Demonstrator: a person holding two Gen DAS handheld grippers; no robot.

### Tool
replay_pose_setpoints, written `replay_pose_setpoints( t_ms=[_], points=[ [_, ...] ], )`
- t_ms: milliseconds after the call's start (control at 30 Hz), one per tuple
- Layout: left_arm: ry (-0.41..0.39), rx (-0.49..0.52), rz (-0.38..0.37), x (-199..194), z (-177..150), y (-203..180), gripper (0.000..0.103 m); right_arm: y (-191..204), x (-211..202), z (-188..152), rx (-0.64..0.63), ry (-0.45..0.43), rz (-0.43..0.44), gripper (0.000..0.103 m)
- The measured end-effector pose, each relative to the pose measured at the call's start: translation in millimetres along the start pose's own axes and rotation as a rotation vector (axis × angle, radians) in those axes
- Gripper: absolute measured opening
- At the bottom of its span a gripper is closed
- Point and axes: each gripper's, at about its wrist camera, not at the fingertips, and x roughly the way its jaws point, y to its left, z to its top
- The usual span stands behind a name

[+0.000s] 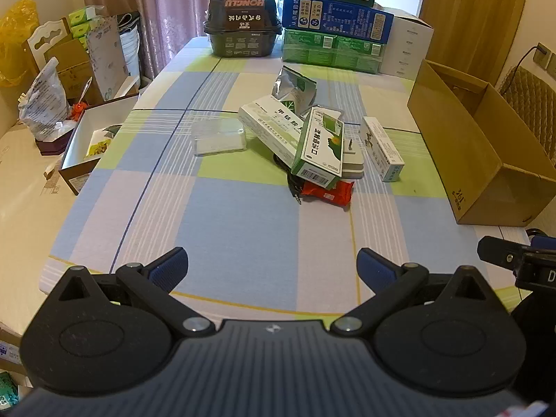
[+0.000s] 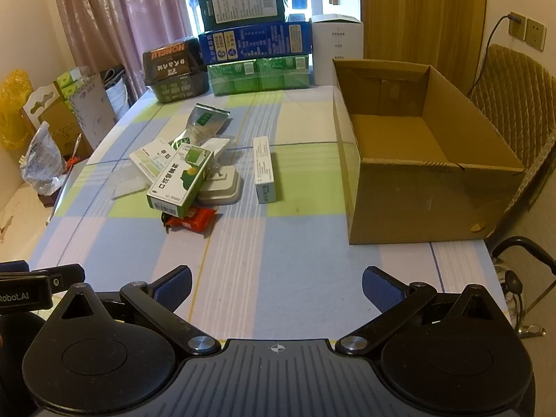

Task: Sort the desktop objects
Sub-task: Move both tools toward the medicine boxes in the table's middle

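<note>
"hongli" on dark tub [image 1: 242, 27], "361" on cardboard box [image 1: 462, 160].

At the bottom of the frame the right tongs [image 2: 277, 286] gape wide above the checked counter [image 2: 285, 243], holding nothing. Centre left lies a heap of cartons topped by a green medicine box [image 2: 180, 180]; an open cardboard box [image 2: 417, 160] stands at right

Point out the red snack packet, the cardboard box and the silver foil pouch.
Red snack packet [image 1: 328, 191]: left wrist view, middle of the wrapper showing below the green carton.
Cardboard box [image 2: 413, 205]: right wrist view, its near outer wall.
Silver foil pouch [image 2: 208, 120]: right wrist view, upper face near the green label.
</note>
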Motion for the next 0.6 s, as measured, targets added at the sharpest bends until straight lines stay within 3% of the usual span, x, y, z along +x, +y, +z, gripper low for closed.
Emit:
replay_pose_setpoints(
  t_ms=[600],
  points=[
    [-0.001, 0.038, -0.002, 6.4, 3.8, -1.9, 0.101, 1.0, 8.5, 1.3, -0.001, 0.017, -0.003, 0.101]
  ],
)
